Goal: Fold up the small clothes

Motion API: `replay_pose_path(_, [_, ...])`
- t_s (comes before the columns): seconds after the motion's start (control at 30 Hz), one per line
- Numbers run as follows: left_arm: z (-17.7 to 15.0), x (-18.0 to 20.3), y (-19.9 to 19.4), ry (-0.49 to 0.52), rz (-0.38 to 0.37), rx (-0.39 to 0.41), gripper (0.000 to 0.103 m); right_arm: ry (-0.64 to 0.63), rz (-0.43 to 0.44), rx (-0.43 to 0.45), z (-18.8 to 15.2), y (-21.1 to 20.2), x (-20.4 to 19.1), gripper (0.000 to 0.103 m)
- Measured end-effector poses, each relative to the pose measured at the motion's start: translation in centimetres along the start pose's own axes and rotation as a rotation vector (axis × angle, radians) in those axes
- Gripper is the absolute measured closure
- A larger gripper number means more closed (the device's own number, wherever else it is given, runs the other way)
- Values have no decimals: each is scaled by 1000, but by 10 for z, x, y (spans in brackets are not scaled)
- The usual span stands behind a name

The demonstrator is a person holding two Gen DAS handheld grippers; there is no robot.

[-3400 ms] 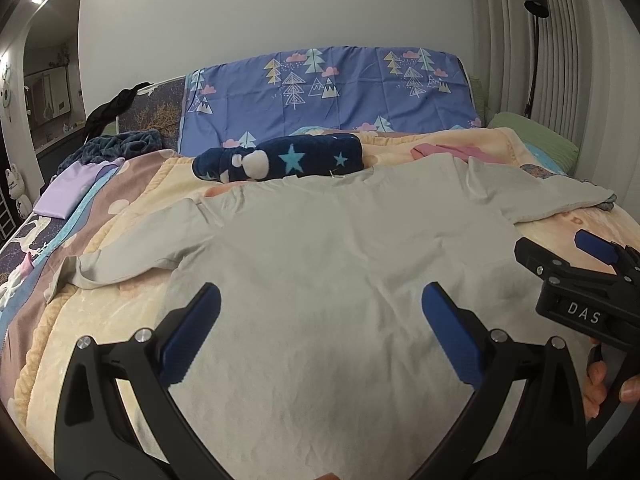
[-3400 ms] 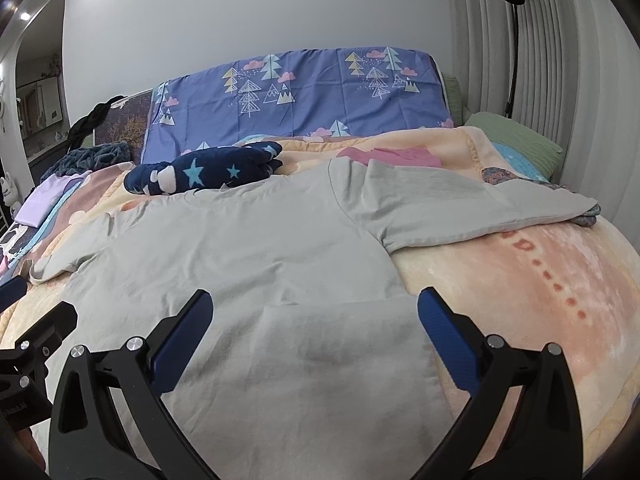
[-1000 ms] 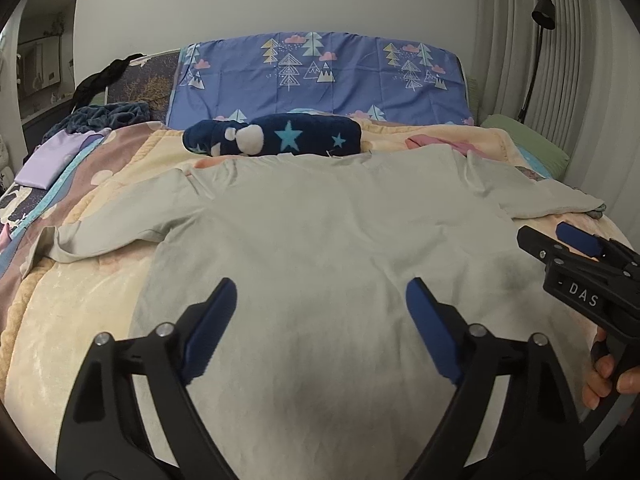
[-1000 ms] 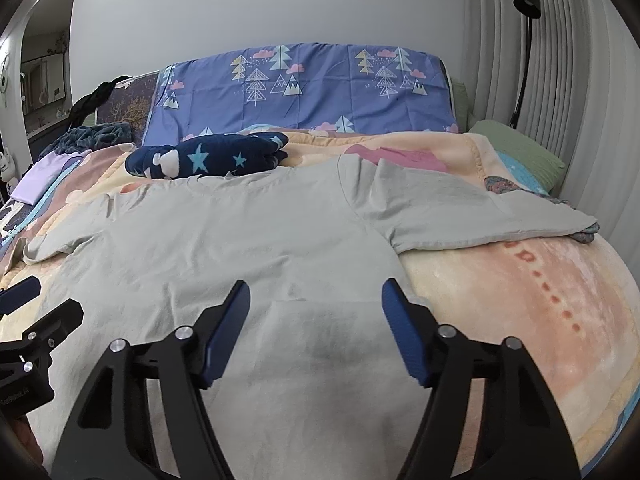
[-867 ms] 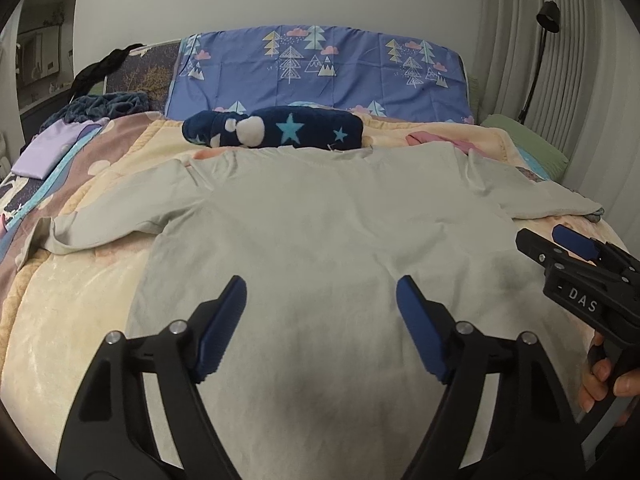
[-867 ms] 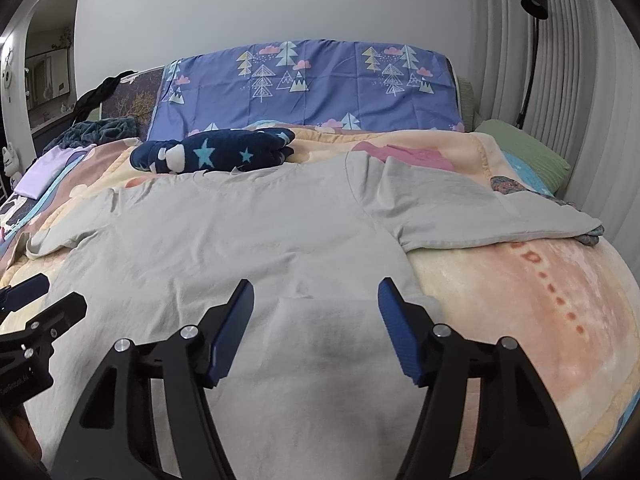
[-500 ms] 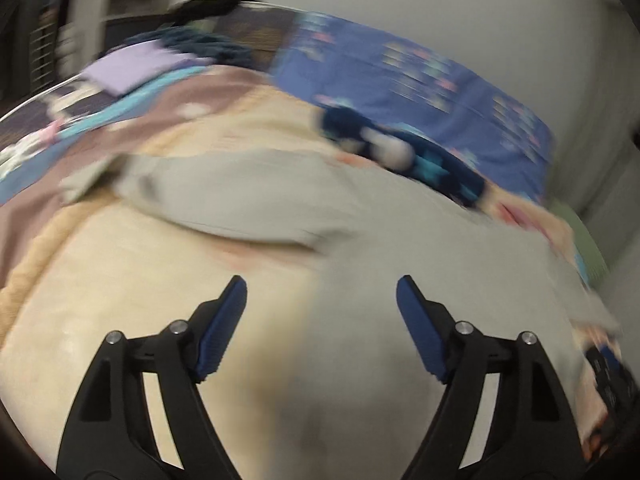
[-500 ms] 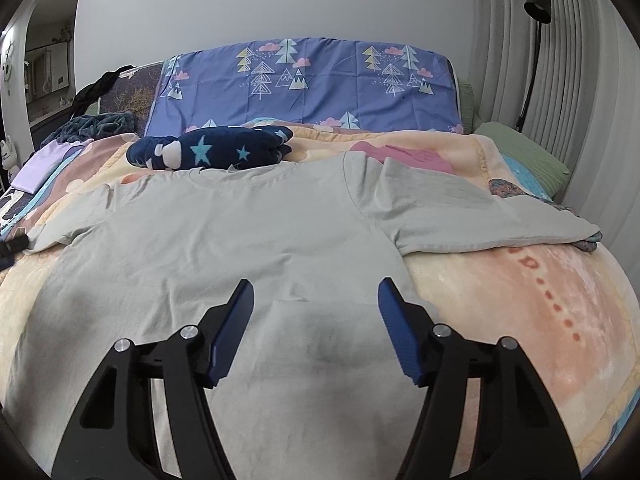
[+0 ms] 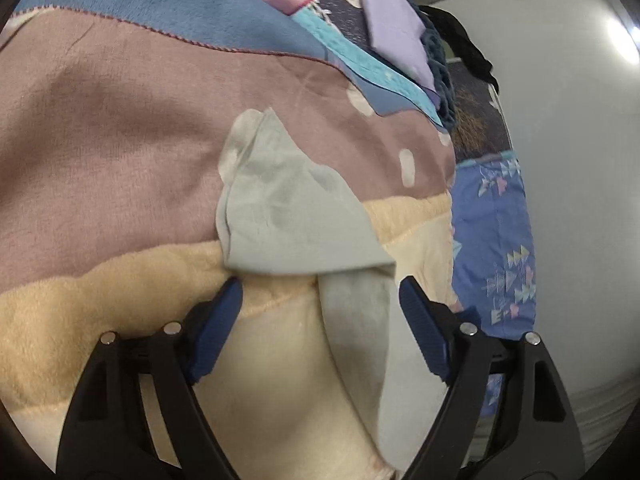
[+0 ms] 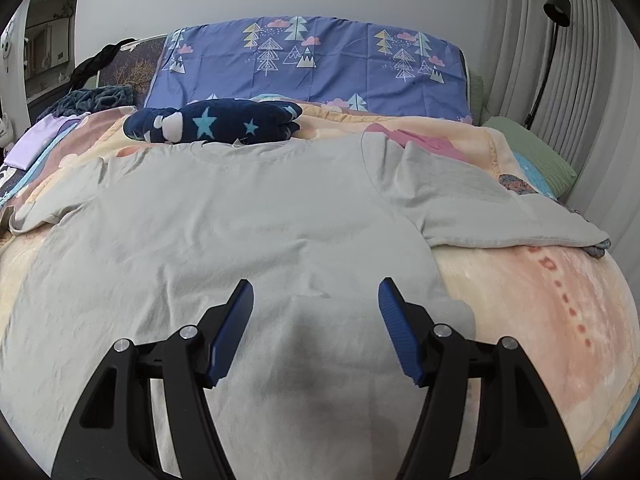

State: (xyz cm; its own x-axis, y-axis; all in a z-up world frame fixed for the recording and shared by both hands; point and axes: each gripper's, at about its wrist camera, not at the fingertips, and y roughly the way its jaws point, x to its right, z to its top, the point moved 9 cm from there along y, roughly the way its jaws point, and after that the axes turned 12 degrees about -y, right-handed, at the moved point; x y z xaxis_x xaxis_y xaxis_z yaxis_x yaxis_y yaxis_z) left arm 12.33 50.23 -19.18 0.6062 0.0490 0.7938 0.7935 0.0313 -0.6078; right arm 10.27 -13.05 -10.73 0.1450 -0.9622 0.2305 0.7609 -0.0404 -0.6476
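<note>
Left gripper (image 9: 320, 300): jaws spread wide, nothing held, poised just short of the grey T-shirt's left sleeve (image 9: 288, 208), which lies crumpled across the fleece blanket (image 9: 100, 120).

Right gripper (image 10: 316, 308): jaws likewise wide apart and empty, hovering over the lower body of the grey T-shirt (image 10: 240, 220), spread flat with collar toward the star-print plush (image 10: 216, 120) and headboard cover (image 10: 312, 60).

Judgement: the step is the sleeve fold. Pinch the cuff edge only, not the blanket pile; lift low, carry inward across the chest, and keep the crease straight along the side seam.
</note>
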Motion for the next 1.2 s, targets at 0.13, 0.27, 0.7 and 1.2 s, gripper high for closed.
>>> replay_pose_path(0.13, [27, 14, 11, -2, -22, 49, 100, 4, -3, -18, 1, 7, -1, 36])
replay_pose_path(0.27, [37, 37, 3, 50, -50, 104, 101, 4, -5, -16, 2, 9, 0, 36])
replay_pose_path(0.7, [-318, 214, -24, 1042, -330, -199, 100, 85, -9, -14, -7, 13, 28, 36])
replay_pose_path(1.2, [-440, 85, 16, 1418, -135, -403, 41, 147, 165, -41, 9, 27, 58, 28])
